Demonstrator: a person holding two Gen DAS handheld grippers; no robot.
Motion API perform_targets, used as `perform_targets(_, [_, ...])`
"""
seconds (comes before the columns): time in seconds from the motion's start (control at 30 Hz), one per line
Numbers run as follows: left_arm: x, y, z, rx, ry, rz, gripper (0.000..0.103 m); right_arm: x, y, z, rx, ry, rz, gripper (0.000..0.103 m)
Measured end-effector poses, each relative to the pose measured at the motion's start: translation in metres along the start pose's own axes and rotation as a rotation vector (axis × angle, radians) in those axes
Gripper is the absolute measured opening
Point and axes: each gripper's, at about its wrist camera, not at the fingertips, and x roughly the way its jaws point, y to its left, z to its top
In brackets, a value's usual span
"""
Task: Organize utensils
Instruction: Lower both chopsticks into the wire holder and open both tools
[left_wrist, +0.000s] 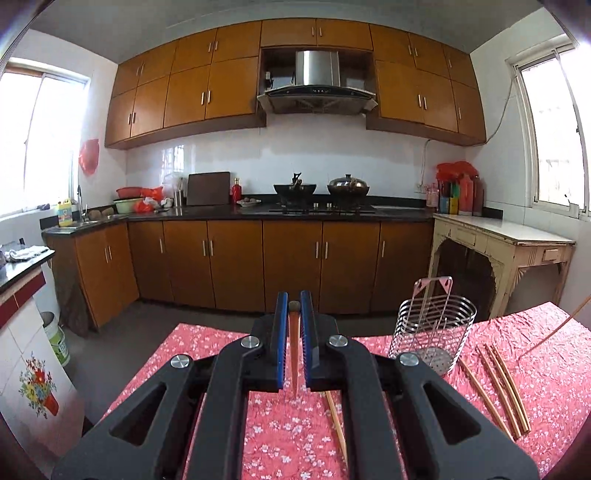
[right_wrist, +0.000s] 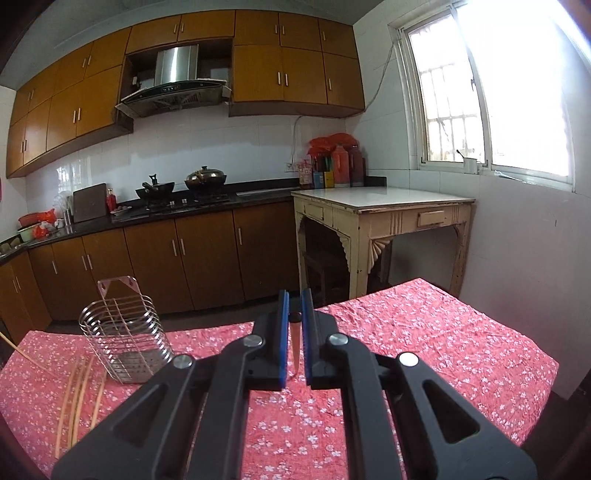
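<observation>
My left gripper (left_wrist: 294, 306) is shut on a wooden chopstick (left_wrist: 294, 347) and holds it upright above the table. My right gripper (right_wrist: 294, 304) is shut on another chopstick (right_wrist: 295, 341), also upright between its blue pads. A wire utensil holder (left_wrist: 436, 328) stands on the table to the right of the left gripper; it also shows in the right wrist view (right_wrist: 123, 339), left of the right gripper. Several loose chopsticks (left_wrist: 498, 384) lie beside the holder, and they show in the right wrist view (right_wrist: 79, 398) too. One more chopstick (left_wrist: 337, 424) lies under the left gripper.
The table carries a red floral cloth (left_wrist: 280, 435), seen also in the right wrist view (right_wrist: 424, 354). Behind stand brown kitchen cabinets (left_wrist: 288, 266) and a cream side table (right_wrist: 384, 218). A thin stick (left_wrist: 554, 328) crosses the right edge.
</observation>
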Motion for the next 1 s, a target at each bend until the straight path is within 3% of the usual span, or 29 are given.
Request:
perform_targets(0.6, [-0.019, -0.018, 0.032, 0.010, -0.065, -0.072, 0.007, -0.036, 0.023, 0.047, 0.005, -0.065, 0.157, 0.007])
perform_targets(1.0, [0.003, -0.058, 0.101, -0.045, -0.131, -0.165, 0.007, -0.030, 0.087, 0.132, 0.007, -0.173, 0.297, 0.007])
